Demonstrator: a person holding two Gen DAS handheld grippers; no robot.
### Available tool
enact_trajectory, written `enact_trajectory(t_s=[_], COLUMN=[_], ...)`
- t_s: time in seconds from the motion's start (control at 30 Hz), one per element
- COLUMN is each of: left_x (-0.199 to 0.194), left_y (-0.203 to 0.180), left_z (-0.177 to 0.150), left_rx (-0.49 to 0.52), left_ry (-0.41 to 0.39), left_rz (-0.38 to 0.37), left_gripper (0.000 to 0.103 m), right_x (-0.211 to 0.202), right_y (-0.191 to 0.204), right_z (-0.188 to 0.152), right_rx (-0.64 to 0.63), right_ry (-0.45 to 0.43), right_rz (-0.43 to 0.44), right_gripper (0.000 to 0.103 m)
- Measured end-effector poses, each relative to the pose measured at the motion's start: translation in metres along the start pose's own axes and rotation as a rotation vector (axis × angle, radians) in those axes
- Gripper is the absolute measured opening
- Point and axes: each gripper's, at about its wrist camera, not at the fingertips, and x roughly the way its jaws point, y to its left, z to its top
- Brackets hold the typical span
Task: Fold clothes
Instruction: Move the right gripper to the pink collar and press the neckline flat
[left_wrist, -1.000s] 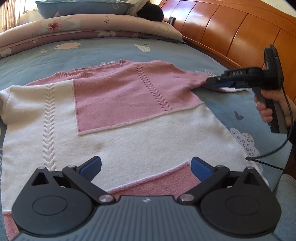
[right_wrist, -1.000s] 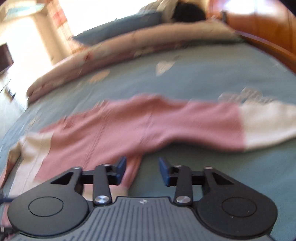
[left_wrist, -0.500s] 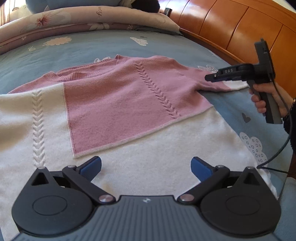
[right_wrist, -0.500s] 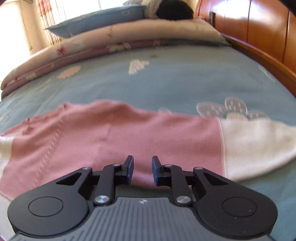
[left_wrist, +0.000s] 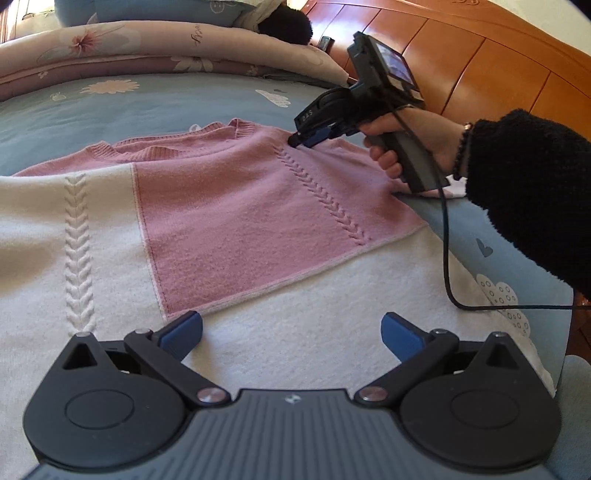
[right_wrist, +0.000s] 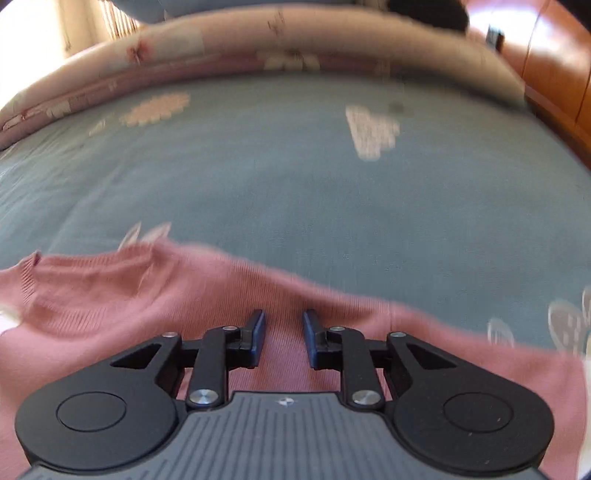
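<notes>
Sweater (left_wrist: 229, 206) lies spread flat on the bed (left_wrist: 155, 107), front up, nothing folded over yet, so we judge ourselves at the very start of the fold: choosing grip points near the shoulder. Our right hand-held gripper (left_wrist: 301, 140) points down at the pink knit just beside the collar, its jaws a narrow gap apart with nothing pinched between them; from its own camera the right hand-held gripper (right_wrist: 283, 334) shows pink fabric lying under that gap, not in it. Our left hand-held gripper (left_wrist: 291, 332) hovers low over the cream lower half, jaws wide and empty.

Next, we think, the right jaws must sink into the knit and pinch a ridge of it, while the left takes the hem side, so one edge can be carried across.

Knit is soft and fuzzy, pink and cream blocks with raised braided cable lines and a ribbed collar (left_wrist: 177, 144). Such cloth should sag and stretch when lifted. Bedsheet is smooth blue-grey, printed with clouds and flowers.
</notes>
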Motion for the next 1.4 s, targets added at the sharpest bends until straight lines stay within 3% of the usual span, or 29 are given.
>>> enact_trajectory(t_s=[0.13, 0.23, 0.33, 0.43, 0.5, 0.57, 0.7, 0.8, 0.93, 1.0, 1.03, 1.07, 1.1, 1.2, 1.27, 1.4], left_x=[-0.002, -0.004, -0.005, -0.004, -0.004, -0.003, -0.003, -0.002, -0.002, -0.001, -0.001, -0.001, -0.001, -0.001, -0.001, -0.002], left_y=[0.004, 0.004, 0.004, 0.006, 0.007, 0.009, 0.011, 0.012, 0.012, 0.012, 0.013, 0.013, 0.014, 0.013, 0.012, 0.013], left_z=[0.001, 0.003, 0.004, 0.005, 0.005, 0.004, 0.004, 0.003, 0.002, 0.002, 0.002, 0.002, 0.001, 0.002, 0.002, 0.001], left_rx=[-0.019, -0.028, -0.037, -0.039, -0.040, -0.040, -0.041, -0.033, -0.019, -0.014, -0.014, -0.014, -0.013, -0.012, -0.014, -0.019], left_ry=[-0.009, -0.013, -0.015, -0.015, -0.015, -0.012, -0.010, -0.006, -0.005, -0.006, -0.008, -0.009, -0.011, -0.012, -0.014, -0.015], left_rz=[0.006, 0.014, 0.021, 0.025, 0.018, 0.012, -0.003, -0.017, -0.025, -0.028, -0.029, -0.031, -0.032, -0.029, -0.026, -0.031], left_gripper=[0.102, 0.102, 0.102, 0.102, 0.102, 0.102, 0.102, 0.102, 0.102, 0.102, 0.102, 0.102, 0.102, 0.102, 0.102, 0.102], right_x=[-0.005, -0.036, -0.054, -0.055, -0.053, -0.046, -0.020, 0.002, 0.026, 0.034, 0.036, 0.036, 0.034, 0.029, 0.030, 0.042], right_y=[0.002, 0.021, 0.054, 0.086, 0.099, 0.110, 0.128, 0.140, 0.150, 0.148, 0.144, 0.141, 0.142, 0.143, 0.146, 0.153], right_z=[0.015, 0.011, -0.001, -0.004, 0.005, 0.017, 0.039, 0.042, 0.038, 0.040, 0.043, 0.044, 0.042, 0.035, 0.040, 0.042], right_rx=[0.062, 0.004, -0.095, -0.205, -0.249, -0.309, -0.452, -0.603, -0.743, -0.714, -0.677, -0.653, -0.652, -0.646, -0.614, -0.586], right_ry=[0.018, 0.020, 0.079, 0.086, 0.050, 0.020, -0.005, 0.009, 0.038, 0.070, 0.090, 0.099, 0.087, 0.045, -0.017, -0.014], right_rz=[-0.014, 0.056, 0.153, 0.173, 0.173, 0.181, 0.193, 0.196, 0.220, 0.267, 0.305, 0.330, 0.337, 0.343, 0.287, 0.245], right_gripper=[0.028, 0.032, 0.032, 0.032, 0.035, 0.049, 0.053, 0.055, 0.064, 0.061, 0.049, 0.023, 0.010, 0.005, 0.005, 0.007])
